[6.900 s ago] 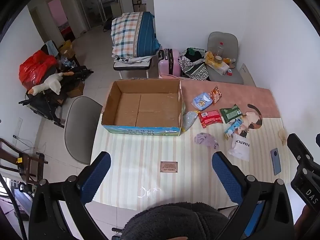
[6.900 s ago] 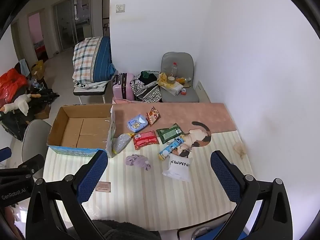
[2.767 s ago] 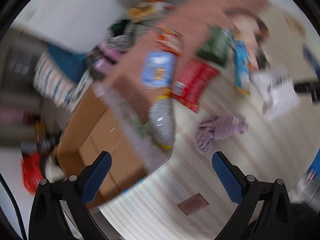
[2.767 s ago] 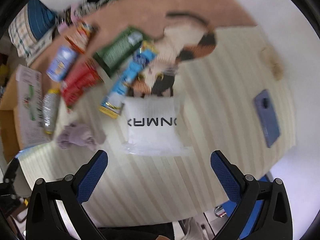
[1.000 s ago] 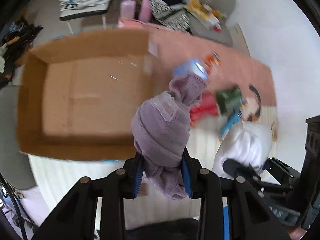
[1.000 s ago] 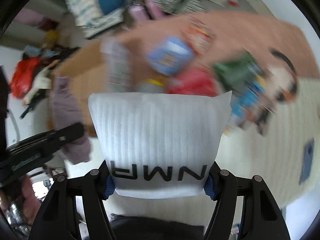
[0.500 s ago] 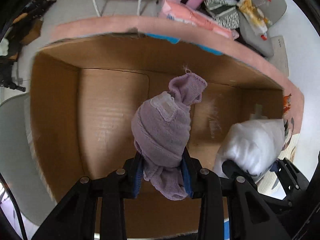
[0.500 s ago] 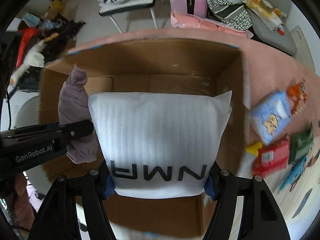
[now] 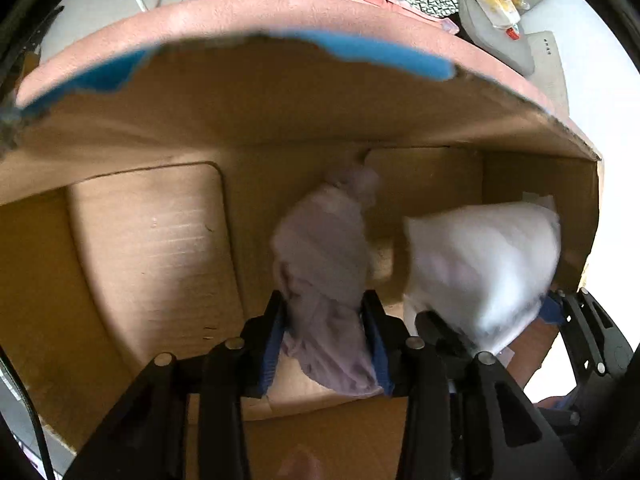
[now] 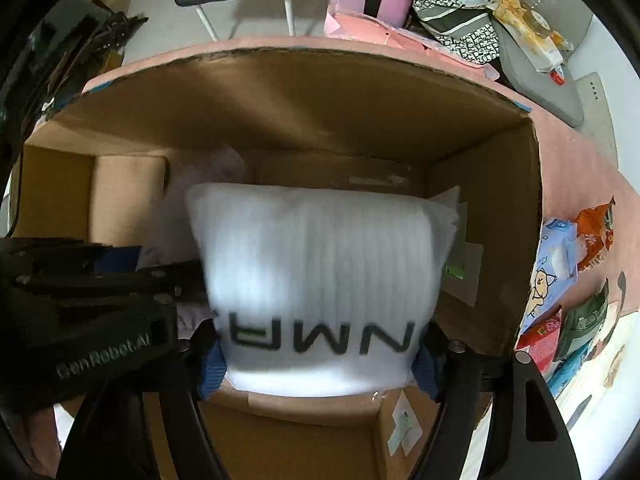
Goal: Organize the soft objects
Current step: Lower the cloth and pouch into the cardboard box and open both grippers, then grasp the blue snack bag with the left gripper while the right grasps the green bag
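Both my grippers are inside the cardboard box (image 9: 152,248). My left gripper (image 9: 325,336) is clamped on a limp, wrinkled lilac cloth (image 9: 324,264) near the box middle. My right gripper (image 10: 320,360) pinches a puffy white ribbed foam bag (image 10: 320,268), toward the box's right wall.
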Tool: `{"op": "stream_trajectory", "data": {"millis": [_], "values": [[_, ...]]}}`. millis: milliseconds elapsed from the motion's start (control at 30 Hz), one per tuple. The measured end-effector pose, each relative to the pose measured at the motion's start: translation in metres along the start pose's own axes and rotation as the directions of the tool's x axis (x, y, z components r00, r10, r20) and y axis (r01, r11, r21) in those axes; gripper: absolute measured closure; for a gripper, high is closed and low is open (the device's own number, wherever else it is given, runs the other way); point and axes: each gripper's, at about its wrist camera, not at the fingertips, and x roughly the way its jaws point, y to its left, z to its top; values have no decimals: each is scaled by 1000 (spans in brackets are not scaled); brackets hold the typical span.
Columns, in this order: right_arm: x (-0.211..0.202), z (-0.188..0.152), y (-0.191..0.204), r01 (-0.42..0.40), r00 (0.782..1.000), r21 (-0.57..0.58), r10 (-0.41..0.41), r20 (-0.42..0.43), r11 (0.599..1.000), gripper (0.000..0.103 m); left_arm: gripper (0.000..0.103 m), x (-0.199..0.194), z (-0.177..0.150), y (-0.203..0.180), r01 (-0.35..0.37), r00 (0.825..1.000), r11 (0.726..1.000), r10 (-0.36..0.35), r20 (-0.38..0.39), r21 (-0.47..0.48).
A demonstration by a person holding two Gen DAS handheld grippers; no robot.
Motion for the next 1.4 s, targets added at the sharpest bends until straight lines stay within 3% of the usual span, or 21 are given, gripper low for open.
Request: {"op": "stream_trajectory", "data": {"millis": [100, 233, 300, 433, 467, 533, 767, 800, 833, 900, 967, 1067, 1233, 1300, 1400], "values": [[-7, -1, -2, -14, 1000, 16, 14, 19, 1000, 11, 29, -19, -11, 1, -18, 999, 1000, 18, 36, -4], [-13, -6, -2, -31, 999, 20, 30, 32, 999, 6, 9, -44, -32, 5, -64, 995, 998, 64, 79, -11], [-17, -12, -2, -42, 998, 25, 41, 42, 999, 0, 9, -57, -47, 10, -97, 988, 995, 98, 116, -16], [-35, -37, 5, -66, 996, 34, 64, 62, 997, 0, 7, -85, -92, 19, -127, 971, 991, 133, 197, -43], [-38, -42, 6, -65, 996, 32, 63, 65, 997, 0, 7, -84, -88, 20, -126, 968, 991, 134, 211, -50], [-45, -56, 11, -59, 995, 24, 57, 82, 998, 0, 0, -97, -116, 29, -121, 958, 990, 134, 255, -66], [-74, -112, 29, -46, 986, 7, 44, 161, 999, 0, 0, -98, -151, 28, -164, 917, 982, 188, 351, -96], [-77, -118, 30, -48, 984, 7, 46, 170, 999, 0, 0, -83, -133, 15, -166, 914, 981, 192, 358, -101], [-81, -124, 31, -54, 982, 9, 51, 180, 999, 0, 0, -87, -147, 18, -165, 910, 981, 190, 369, -100], [-86, -135, 31, -75, 979, 17, 70, 194, 997, 0, 0, -63, -115, -13, -175, 903, 979, 202, 379, -106], [-93, -145, 26, -117, 974, 25, 110, 198, 993, 0, 0, -58, -104, -29, -190, 889, 976, 219, 401, -109], [-111, -159, 4, -190, 961, 69, 172, 216, 979, 0, 0, -69, -107, -51, -239, 855, 965, 260, 448, -105], [-139, -186, -102, -292, 930, 285, 202, 306, 913, 0, 0, -91, -99, -121, -324, 787, 944, 302, 537, -57], [-139, -195, -161, -337, 918, 401, 203, 340, 852, 0, 0, -89, -90, -155, -373, 775, 928, 310, 550, 3], [-121, -198, -241, -363, 919, 544, 197, 341, 756, 0, 0, -63, -58, -218, -452, 790, 879, 313, 527, 154]]}}
